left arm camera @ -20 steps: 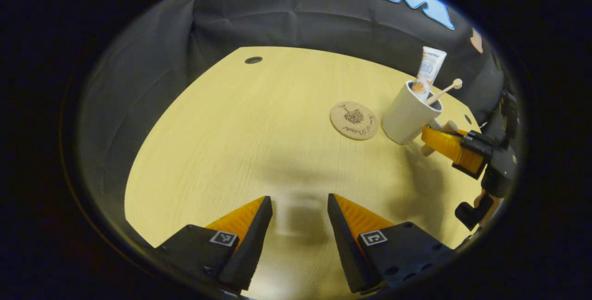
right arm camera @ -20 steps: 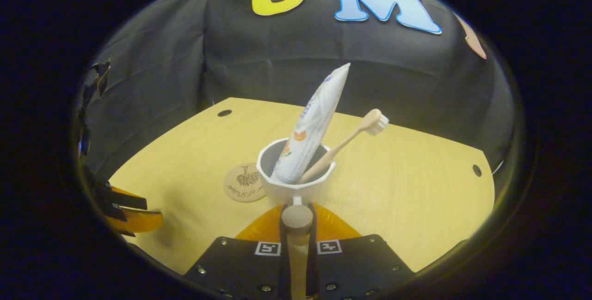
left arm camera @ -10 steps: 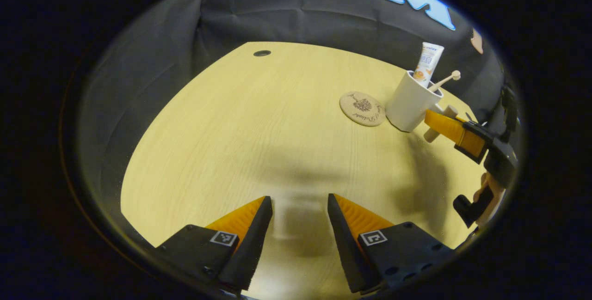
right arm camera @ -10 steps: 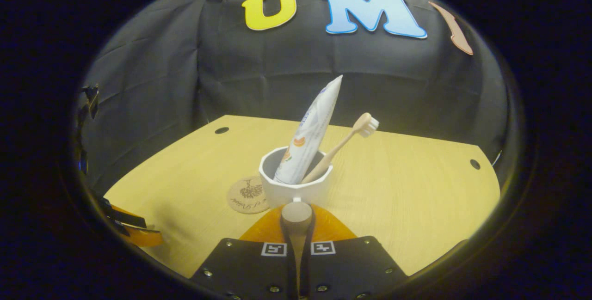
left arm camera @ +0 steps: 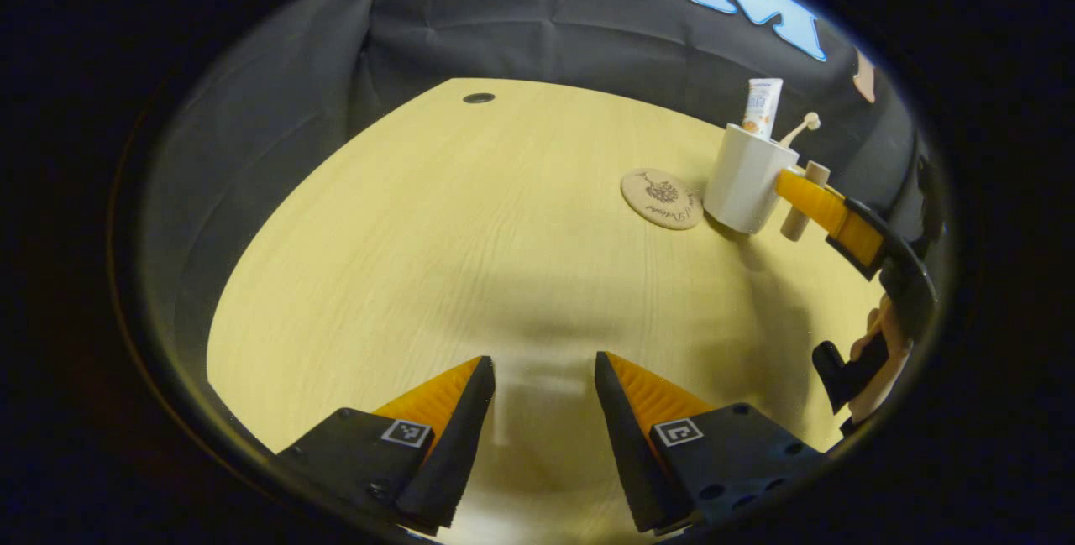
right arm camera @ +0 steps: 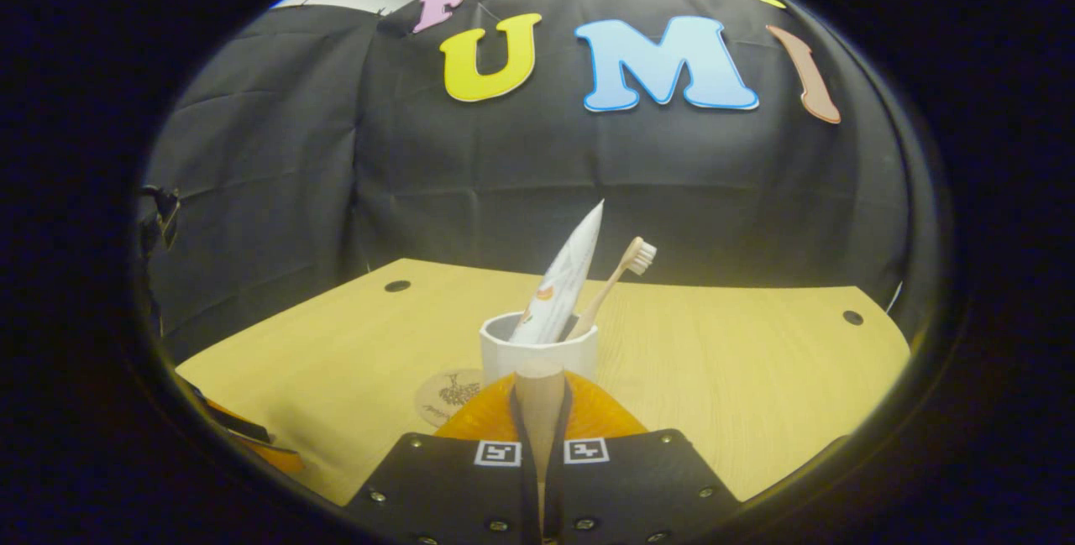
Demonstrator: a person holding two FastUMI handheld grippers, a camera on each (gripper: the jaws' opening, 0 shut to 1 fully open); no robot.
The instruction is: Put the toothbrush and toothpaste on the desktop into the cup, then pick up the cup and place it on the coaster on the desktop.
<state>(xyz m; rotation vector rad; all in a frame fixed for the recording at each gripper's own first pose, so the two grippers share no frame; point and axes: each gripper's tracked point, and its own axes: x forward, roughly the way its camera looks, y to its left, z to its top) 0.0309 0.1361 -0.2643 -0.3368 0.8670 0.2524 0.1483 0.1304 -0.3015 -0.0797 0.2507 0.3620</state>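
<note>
Right gripper [right arm camera: 539, 411] clamped on wooden handle [right arm camera: 538, 398] of cup [right arm camera: 537, 353], fingers pressed together on it; grip by handle leaves cup mouth free. Toothpaste [right arm camera: 564, 276] and toothbrush [right arm camera: 617, 276] leaning inside cup, both loaded. Cup near far right corner of tabletop [left arm camera: 437, 226], probably lifted slightly, contact hard to judge. Coaster [left arm camera: 662, 199] just beside cup, toward tabletop middle, nothing between. Left gripper [left arm camera: 542, 411] apart, holding nothing, hovering at near edge, well clear of path.
</note>
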